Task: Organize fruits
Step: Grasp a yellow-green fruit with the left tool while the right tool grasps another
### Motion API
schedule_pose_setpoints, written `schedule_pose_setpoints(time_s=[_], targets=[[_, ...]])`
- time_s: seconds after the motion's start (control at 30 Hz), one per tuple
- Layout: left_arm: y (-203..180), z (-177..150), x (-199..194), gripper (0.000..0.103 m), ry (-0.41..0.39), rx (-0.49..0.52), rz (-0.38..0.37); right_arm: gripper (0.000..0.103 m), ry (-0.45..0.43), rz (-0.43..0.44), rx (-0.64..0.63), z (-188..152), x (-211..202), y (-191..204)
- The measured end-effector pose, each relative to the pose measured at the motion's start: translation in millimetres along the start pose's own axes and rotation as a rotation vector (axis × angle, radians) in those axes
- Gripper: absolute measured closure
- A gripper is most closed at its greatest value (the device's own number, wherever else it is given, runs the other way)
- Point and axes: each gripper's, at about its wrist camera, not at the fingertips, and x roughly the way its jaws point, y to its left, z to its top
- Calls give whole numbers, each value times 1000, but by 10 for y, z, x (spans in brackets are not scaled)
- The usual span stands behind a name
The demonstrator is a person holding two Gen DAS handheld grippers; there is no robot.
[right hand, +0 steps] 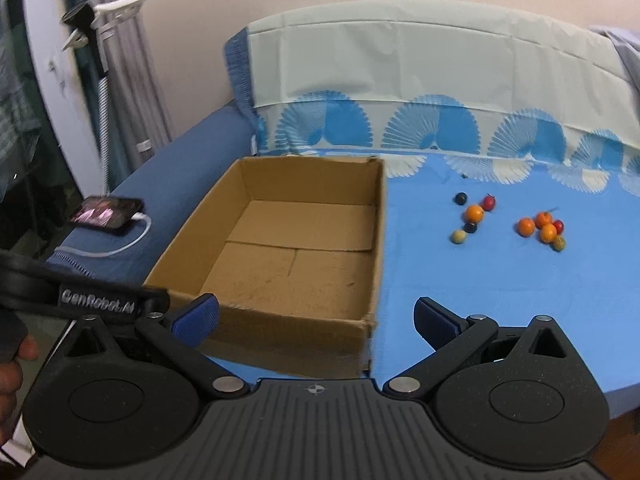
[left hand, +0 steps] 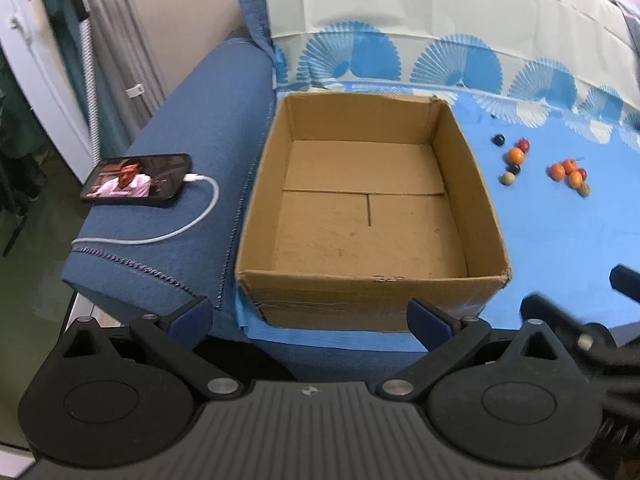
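Note:
An open, empty cardboard box (left hand: 372, 280) sits on a blue sheet; it also shows in the right wrist view (right hand: 280, 312). Small fruits lie in two loose clusters right of the box: an orange one (left hand: 515, 155) (right hand: 474, 213) with dark, red and pale ones, and a second group of orange ones (left hand: 568, 172) (right hand: 540, 226). My left gripper (left hand: 312, 318) is open and empty before the box's near wall. My right gripper (right hand: 316, 316) is open and empty at the box's near right corner, well short of the fruits.
A phone (left hand: 136, 181) (right hand: 108, 214) with a white charging cable lies on the blue sofa arm left of the box. A fan-patterned cover (left hand: 440, 60) drapes the backrest. The other gripper's black body (left hand: 580, 340) shows at right. Curtains and a white door stand at left.

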Motion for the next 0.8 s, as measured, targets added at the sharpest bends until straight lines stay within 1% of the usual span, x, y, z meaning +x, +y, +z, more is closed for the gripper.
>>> schedule_pose_setpoints(time_s=[0.1,0.23,0.33,0.47,0.53,0.63,0.73,0.8], targets=[[-152,62,42,0,1,30,-27,0,-17,-46,40,21,34,-228],[-442,248,127,0,18,57,-106,0,-63,-151,105,54,61,-680],[-772,485,212,0,25,74,-160,0,-98,-261,149,64,100,-1137],[-1290,813,376,0,6,99,-250,0,-119,-386,193,58,212,-1773],[-1616,988,537,0,14,137,-281,0,-116,-429,220,77,323,-2069],[-2151,1222,931,0,31,190,-297,0,-101,-493,236,131,621,-2543],[-2603,1418,1427,0,73,221,-316,0,-77,-508,235,194,1017,-2960],[-2843,1526,1780,0,117,217,-335,0,-52,-491,237,243,1346,-3268]])
